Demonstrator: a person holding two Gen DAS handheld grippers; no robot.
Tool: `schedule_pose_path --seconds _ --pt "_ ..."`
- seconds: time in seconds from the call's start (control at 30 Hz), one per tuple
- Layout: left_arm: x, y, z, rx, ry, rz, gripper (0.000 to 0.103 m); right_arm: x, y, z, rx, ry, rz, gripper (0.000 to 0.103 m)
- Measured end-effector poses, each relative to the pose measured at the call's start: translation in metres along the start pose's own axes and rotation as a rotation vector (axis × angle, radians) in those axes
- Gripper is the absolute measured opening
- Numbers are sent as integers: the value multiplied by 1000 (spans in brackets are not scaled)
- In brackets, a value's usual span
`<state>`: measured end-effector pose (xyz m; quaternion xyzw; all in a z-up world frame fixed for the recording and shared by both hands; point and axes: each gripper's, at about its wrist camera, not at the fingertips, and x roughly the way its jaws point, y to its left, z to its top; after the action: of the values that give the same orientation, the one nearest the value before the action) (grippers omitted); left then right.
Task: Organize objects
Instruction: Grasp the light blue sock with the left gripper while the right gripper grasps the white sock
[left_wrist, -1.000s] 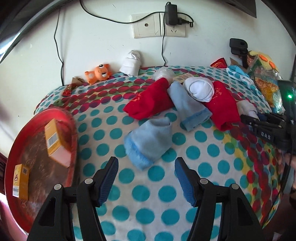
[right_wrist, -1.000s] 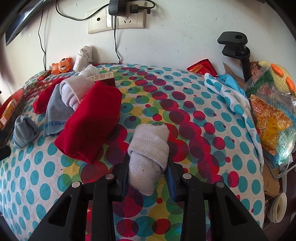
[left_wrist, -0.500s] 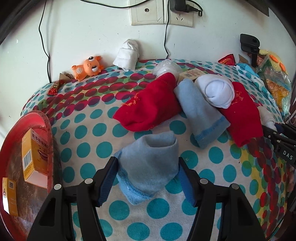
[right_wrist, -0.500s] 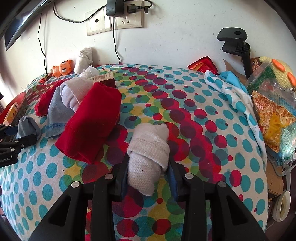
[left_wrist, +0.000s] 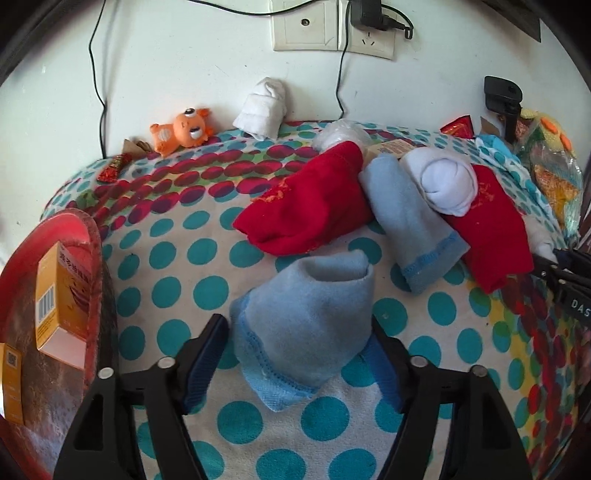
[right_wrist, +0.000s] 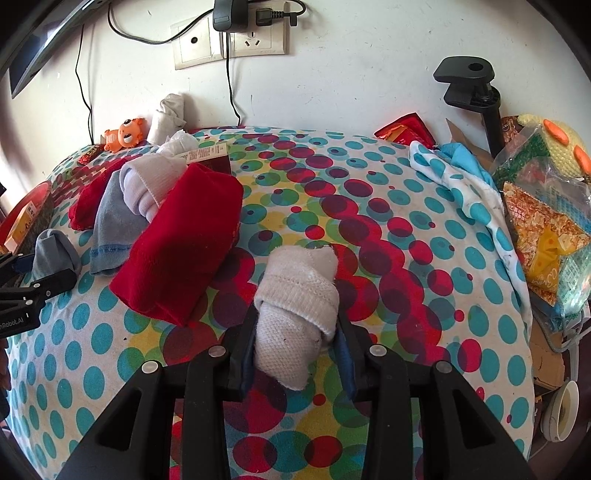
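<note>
- Your left gripper (left_wrist: 299, 354), jaws just widened, straddled the light blue sock (left_wrist: 306, 317) without pinching it
- Your right gripper (right_wrist: 297, 343) clenched the rolled white sock (right_wrist: 295, 310)

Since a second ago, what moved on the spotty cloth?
The left gripper came forward and down until its fingers stood either side of the folded light blue sock. They have just opened wider and do not squeeze it yet. The right gripper stayed put, gripping the rolled white sock. The red socks and red tray kept their places.
</note>
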<state>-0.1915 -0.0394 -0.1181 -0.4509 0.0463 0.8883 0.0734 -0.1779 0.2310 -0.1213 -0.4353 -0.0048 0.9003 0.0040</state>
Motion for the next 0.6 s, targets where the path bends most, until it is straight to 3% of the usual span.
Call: schedule_pose_path --seconds 0.2,0.23,0.33,0.6 --pt "1 5 0 -36 1 -6 82 0 -1 0 2 0 1 35" --pt "0 4 -1 -36 -6 -9 78 0 0 0 2 0 0 35" --pt "-5 -3 -3 -18 -30 3 48 0 0 1 2 0 0 35" --pt "-10 -11 -4 19 -1 26 43 0 0 0 2 0 -1 35"
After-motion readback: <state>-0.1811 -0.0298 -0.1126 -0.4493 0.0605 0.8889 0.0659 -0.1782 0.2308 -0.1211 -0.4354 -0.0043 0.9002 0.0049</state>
